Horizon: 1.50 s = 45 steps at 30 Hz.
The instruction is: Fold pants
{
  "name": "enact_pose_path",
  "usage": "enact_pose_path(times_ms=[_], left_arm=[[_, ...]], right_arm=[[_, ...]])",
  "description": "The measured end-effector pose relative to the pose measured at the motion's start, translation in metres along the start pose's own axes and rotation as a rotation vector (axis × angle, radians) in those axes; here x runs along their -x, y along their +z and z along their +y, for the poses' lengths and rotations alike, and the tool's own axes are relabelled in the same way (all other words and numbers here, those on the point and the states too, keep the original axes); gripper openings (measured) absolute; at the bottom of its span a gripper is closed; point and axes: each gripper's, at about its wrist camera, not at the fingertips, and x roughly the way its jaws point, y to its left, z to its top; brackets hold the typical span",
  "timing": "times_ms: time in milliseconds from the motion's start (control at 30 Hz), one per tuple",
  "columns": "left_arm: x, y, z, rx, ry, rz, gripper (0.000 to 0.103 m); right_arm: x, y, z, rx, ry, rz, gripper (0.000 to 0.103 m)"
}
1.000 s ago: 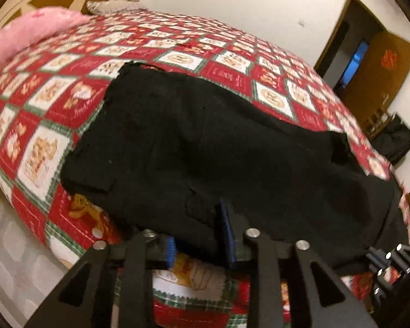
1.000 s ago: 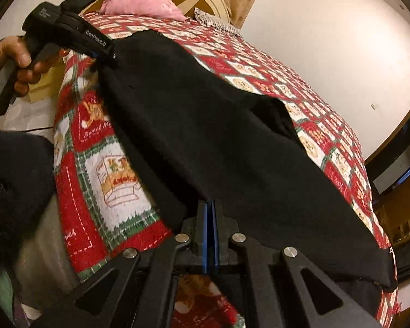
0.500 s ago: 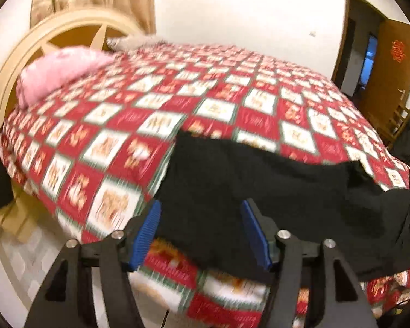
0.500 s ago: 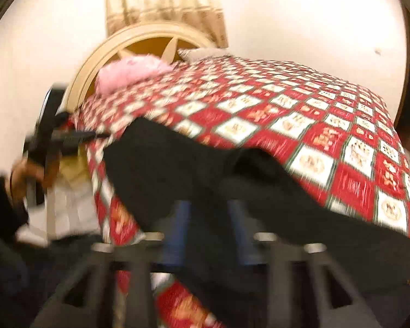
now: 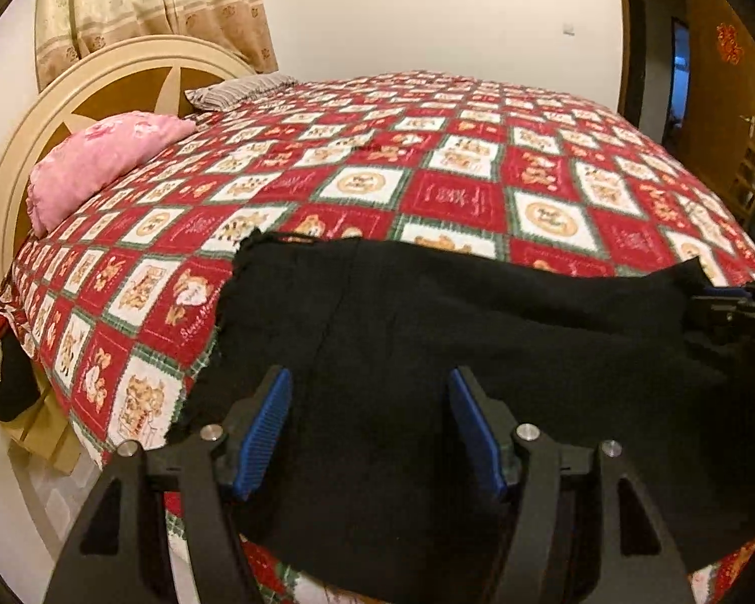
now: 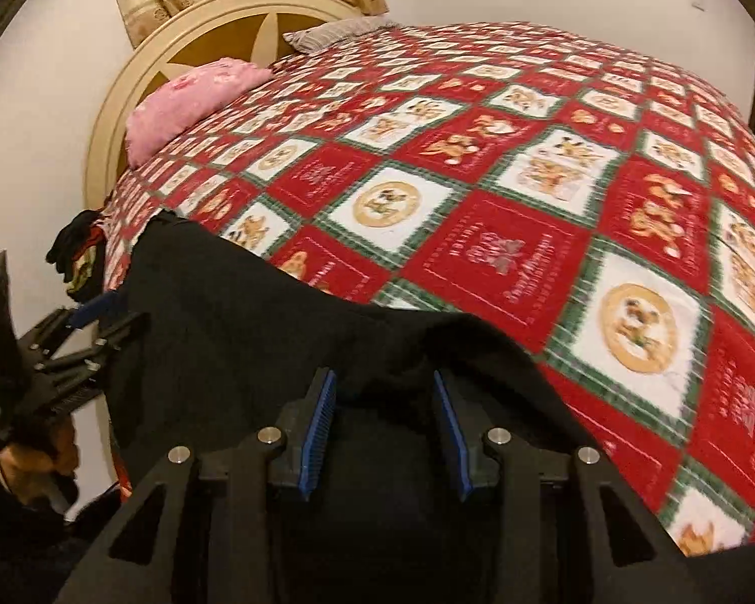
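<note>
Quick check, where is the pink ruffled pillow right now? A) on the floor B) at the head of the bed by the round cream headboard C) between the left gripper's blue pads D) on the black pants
B: the pink ruffled pillow lies on the red patterned quilt beside the round cream headboard, well clear of the black pants.

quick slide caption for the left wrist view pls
Left gripper open above folded black fabric pants at the near edge of a red-and-white checked quilt.

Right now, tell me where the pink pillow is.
The pink pillow lies at the bed's head, on the left in both views, against the round headboard and beside the striped pillow.
</note>
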Motion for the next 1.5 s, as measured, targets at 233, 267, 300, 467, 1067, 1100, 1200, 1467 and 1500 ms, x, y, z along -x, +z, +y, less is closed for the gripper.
enact_pose_path(times_ms=[233, 267, 300, 467, 1067, 1100, 1200, 1467, 1500], left_arm=[[-0.011, -0.001, -0.013, -0.056, 0.087, 0.021, 0.072], [-0.012, 0.0, -0.014, -0.064, 0.098, 0.022, 0.073], [-0.013, 0.0, -0.015, -0.072, 0.113, 0.024, 0.076], [-0.017, 0.004, -0.018, -0.092, 0.16, 0.03, 0.086], [-0.002, 0.011, -0.009, -0.049, 0.076, 0.039, 0.095], [0.0, 0.011, -0.011, -0.052, 0.073, 0.024, 0.095], [-0.008, 0.01, -0.019, -0.07, 0.104, 0.037, 0.095], [-0.018, 0.009, -0.018, -0.068, 0.095, 0.084, 0.096], [-0.016, 0.008, -0.017, -0.068, 0.086, 0.08, 0.095]], right_arm=[[-0.002, 0.018, -0.008, -0.068, 0.038, -0.022, 0.004], [0.001, 0.021, -0.015, -0.104, 0.039, -0.038, 0.004], [0.003, 0.026, -0.023, -0.149, 0.03, -0.059, 0.004], [-0.016, 0.035, -0.052, -0.303, -0.051, -0.076, 0.004], [0.067, 0.019, -0.047, -0.28, -0.075, -0.268, 0.001], [0.064, 0.017, -0.036, -0.236, -0.068, -0.24, 0.001], [0.038, 0.012, -0.007, -0.145, -0.015, -0.15, 0.001], [-0.008, 0.012, -0.021, -0.271, -0.111, -0.055, 0.001], [0.009, 0.012, -0.024, -0.285, -0.134, -0.113, 0.001]])
